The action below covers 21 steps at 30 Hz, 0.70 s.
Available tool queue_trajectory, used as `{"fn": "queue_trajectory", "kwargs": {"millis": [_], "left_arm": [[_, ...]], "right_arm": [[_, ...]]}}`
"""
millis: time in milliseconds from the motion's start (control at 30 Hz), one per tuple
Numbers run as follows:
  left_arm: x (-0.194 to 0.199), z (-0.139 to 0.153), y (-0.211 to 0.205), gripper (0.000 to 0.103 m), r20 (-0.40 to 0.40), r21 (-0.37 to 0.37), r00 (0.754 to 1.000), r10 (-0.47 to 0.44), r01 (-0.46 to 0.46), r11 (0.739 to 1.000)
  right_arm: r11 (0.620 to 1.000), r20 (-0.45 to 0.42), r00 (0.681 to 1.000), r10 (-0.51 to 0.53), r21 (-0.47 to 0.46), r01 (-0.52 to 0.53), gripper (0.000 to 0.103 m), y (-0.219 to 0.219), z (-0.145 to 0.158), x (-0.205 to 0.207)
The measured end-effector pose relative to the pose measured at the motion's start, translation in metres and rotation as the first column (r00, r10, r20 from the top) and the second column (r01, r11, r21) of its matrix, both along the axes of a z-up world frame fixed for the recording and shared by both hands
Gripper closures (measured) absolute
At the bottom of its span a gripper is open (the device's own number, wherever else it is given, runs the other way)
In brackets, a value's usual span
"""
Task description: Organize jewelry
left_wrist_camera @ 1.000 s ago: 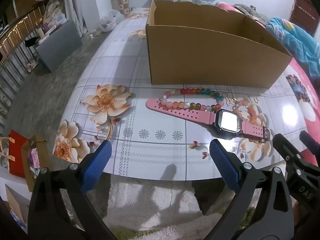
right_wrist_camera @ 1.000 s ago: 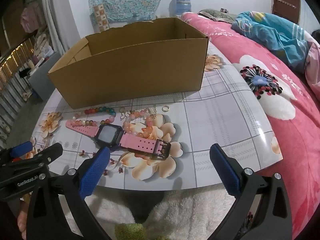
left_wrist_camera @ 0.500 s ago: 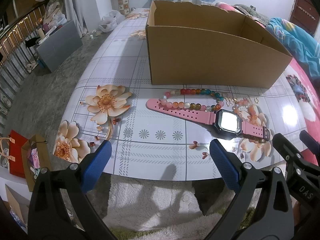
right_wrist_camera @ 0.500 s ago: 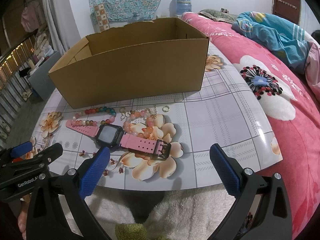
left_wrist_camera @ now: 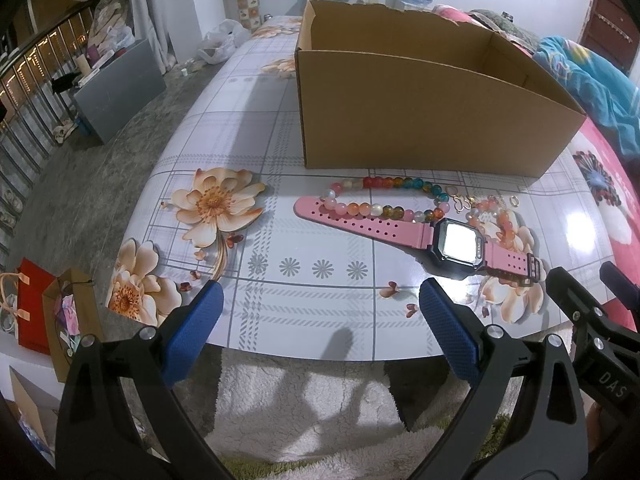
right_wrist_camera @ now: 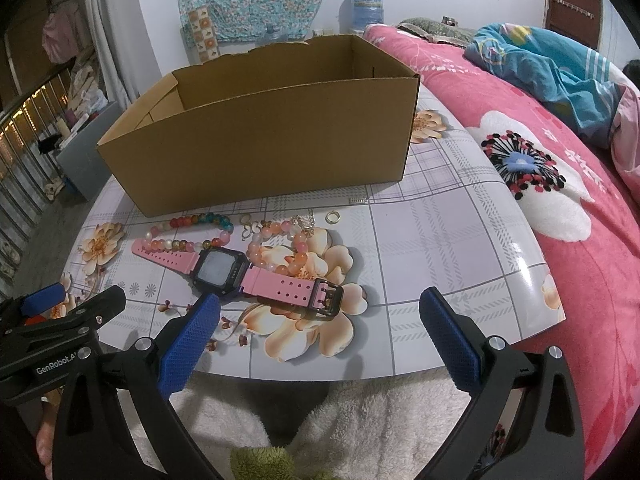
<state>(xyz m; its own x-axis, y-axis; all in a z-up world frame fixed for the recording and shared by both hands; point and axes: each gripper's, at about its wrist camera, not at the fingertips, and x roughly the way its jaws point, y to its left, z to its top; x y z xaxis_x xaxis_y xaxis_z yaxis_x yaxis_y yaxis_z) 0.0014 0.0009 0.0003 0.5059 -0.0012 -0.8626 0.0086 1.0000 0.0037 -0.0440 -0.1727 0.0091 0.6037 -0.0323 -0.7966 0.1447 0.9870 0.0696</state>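
Observation:
A pink digital watch point(left_wrist_camera: 456, 242) point(right_wrist_camera: 220, 269) lies flat on the flowered table. A multicoloured bead bracelet point(left_wrist_camera: 384, 196) point(right_wrist_camera: 192, 232) lies behind its strap. A pink-orange bead bracelet point(right_wrist_camera: 280, 246) point(left_wrist_camera: 500, 220), small gold earrings point(right_wrist_camera: 250, 229) point(left_wrist_camera: 460, 202) and a ring point(right_wrist_camera: 332, 217) point(left_wrist_camera: 514, 201) lie beside it. An open cardboard box point(left_wrist_camera: 420, 120) point(right_wrist_camera: 260, 152) stands behind them. My left gripper point(left_wrist_camera: 316, 328) is open and empty at the table's near edge. My right gripper point(right_wrist_camera: 316, 328) is open and empty, near the watch buckle.
The table point(left_wrist_camera: 248, 120) point(right_wrist_camera: 460, 248) ends just in front of both grippers. A bed with a pink flowered cover point(right_wrist_camera: 560, 152) and a blue blanket point(right_wrist_camera: 540, 60) lies to the right. Bags point(left_wrist_camera: 40, 312) and a grey box point(left_wrist_camera: 116, 92) stand on the floor at the left.

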Motion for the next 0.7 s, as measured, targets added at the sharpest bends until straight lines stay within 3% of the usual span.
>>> {"fn": "queue_trajectory", "kwargs": {"millis": [700], "left_arm": [[-0.0015, 0.0007, 0.0002, 0.008, 0.002, 0.000, 1.000, -0.001, 0.001, 1.000]], "right_arm": [[1.000, 0.000, 1.000, 0.001, -0.002, -0.001, 0.006, 0.0033, 0.0008, 0.0010]]}}
